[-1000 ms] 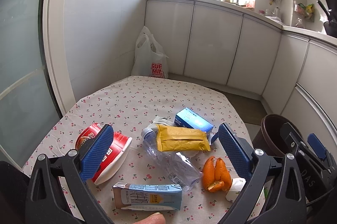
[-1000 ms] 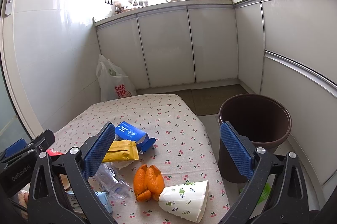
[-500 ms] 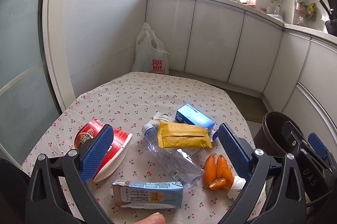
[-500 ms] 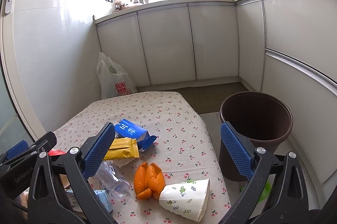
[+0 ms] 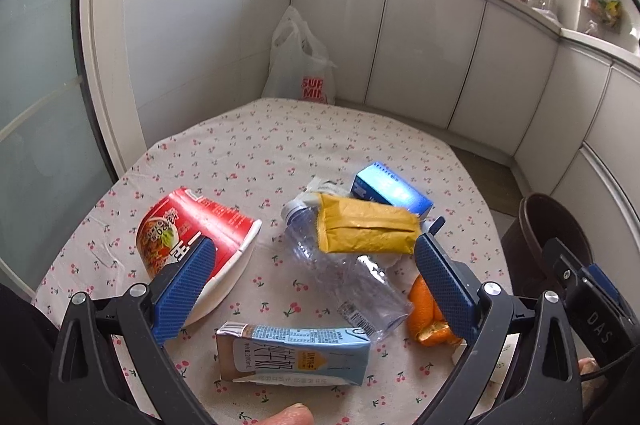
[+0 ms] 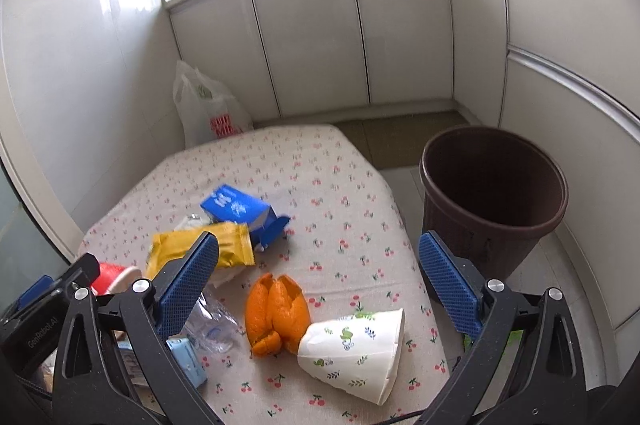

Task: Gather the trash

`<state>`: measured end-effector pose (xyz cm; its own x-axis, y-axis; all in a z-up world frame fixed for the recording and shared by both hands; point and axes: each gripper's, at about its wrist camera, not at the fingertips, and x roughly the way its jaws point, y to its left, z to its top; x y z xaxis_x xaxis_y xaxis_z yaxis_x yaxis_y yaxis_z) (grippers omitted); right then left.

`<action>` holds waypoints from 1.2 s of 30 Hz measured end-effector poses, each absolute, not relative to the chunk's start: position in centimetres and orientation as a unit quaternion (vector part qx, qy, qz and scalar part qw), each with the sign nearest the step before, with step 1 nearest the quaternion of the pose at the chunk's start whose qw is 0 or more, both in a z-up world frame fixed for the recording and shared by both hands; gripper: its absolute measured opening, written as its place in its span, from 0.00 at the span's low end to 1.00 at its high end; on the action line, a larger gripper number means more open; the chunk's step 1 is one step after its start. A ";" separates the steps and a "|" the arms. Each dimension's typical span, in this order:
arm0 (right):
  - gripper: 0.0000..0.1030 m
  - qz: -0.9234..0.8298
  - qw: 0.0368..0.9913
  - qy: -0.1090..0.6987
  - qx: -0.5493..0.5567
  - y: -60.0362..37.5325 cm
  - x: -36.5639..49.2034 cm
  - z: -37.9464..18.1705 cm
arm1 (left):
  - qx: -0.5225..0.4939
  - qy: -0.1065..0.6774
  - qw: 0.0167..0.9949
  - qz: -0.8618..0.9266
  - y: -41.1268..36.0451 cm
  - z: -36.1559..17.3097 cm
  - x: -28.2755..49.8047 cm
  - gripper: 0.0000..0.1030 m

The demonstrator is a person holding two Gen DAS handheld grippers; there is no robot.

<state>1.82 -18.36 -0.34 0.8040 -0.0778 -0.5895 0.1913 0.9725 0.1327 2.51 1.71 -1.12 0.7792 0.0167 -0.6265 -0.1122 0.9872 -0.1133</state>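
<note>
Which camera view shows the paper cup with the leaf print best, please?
The right wrist view shows it best: the paper cup lies on its side on the tablecloth, whole and unobstructed, beside the orange peel. In the left wrist view only a small white sliver of it appears behind the left gripper's right finger, too little to recognise.

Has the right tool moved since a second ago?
Yes. The right tool has tipped down and forward: the brown bin and cabinets sit higher in its view.
</note>
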 end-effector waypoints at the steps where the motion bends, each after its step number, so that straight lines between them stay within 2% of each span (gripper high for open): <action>1: 0.93 -0.071 0.940 0.319 0.093 -18.4 2.2 -0.8 | -0.075 0.341 0.937 0.035 1.9 -1.5 2.9 0.94; 7: 0.93 -0.073 0.912 0.396 0.078 -19.5 5.6 -1.8 | -0.081 0.402 0.911 0.038 2.3 -2.4 6.7 0.94; 11: 0.93 -0.085 0.914 0.393 0.056 -20.6 8.2 -0.1 | -0.093 0.439 0.893 0.023 1.1 -1.5 10.8 0.94; 13: 0.93 -0.098 0.919 0.380 0.042 -21.3 9.1 0.9 | -0.109 0.434 0.894 0.011 0.6 0.0 12.6 0.94; 15: 0.93 -0.099 0.923 0.369 0.046 -22.3 9.6 1.3 | -0.127 0.395 0.910 -0.015 -0.1 2.7 14.5 0.94; 18: 0.93 -0.094 0.926 0.360 0.069 -24.2 9.6 0.2 | -0.100 0.386 0.913 -0.081 -2.3 3.0 17.7 0.94; 20: 0.93 -0.090 0.913 0.388 0.087 -25.3 10.0 -1.9 | -0.041 0.499 0.856 -0.129 -4.7 -0.4 21.4 0.94; 22: 0.93 -0.089 0.907 0.402 0.087 -25.7 10.5 -2.7 | -0.065 0.573 0.812 -0.091 -4.9 -3.8 23.2 0.93; 24: 0.93 -0.091 0.910 0.396 0.086 -26.1 10.9 -2.4 | -0.117 0.588 0.796 -0.078 -4.7 -5.7 24.1 0.93; 27: 0.93 -0.079 0.908 0.397 0.111 -27.0 11.3 -2.3 | -0.124 0.608 0.782 -0.049 -4.9 -7.0 24.5 0.93; 31: 0.93 -0.056 0.893 0.421 0.151 -28.0 11.5 -3.0 | -0.021 0.625 0.774 -0.097 -6.1 -6.7 23.0 0.93; 36: 0.93 -0.045 0.881 0.414 0.223 -30.7 11.4 -2.7 | 0.205 0.597 0.760 -0.157 -8.6 -6.5 19.6 0.93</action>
<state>11.45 -30.66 -2.70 0.6528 0.1065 -0.7500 0.2638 0.8961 0.3569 19.64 -8.64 -6.52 0.2389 0.0065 -0.9710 0.4833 0.8665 0.1247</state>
